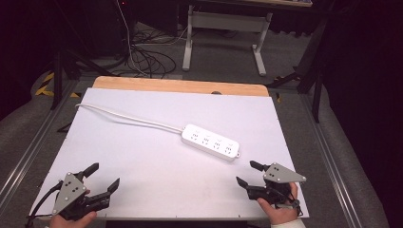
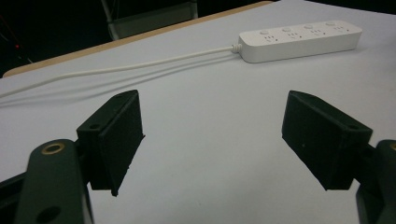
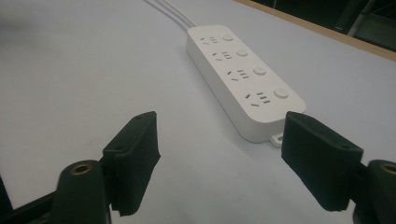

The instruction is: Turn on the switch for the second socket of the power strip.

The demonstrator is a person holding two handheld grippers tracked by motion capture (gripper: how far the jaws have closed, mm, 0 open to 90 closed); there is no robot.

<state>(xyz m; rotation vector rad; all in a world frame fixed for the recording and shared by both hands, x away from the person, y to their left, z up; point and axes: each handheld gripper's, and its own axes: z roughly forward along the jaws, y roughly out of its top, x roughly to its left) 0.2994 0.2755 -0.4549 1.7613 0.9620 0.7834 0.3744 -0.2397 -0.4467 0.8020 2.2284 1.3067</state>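
Note:
A white power strip (image 1: 210,141) with several sockets and round buttons lies right of the middle of the white table top (image 1: 142,156). Its white cable (image 1: 128,118) runs off to the far left edge. My left gripper (image 1: 105,177) rests open near the front left corner, jaws wide apart and holding nothing. In the left gripper view the power strip (image 2: 301,39) lies far ahead to the right, its cable (image 2: 121,69) leading left. My right gripper (image 1: 248,174) stands open at the front right, just short of the strip's near end. Its own view has the strip (image 3: 243,77) close ahead, between the jaws' lines.
A wooden strip (image 1: 180,86) borders the table's far edge. Beyond it on the dark floor stand a white desk frame (image 1: 225,33) and loose black cables (image 1: 152,59). Metal rails (image 1: 328,156) flank the table on both sides.

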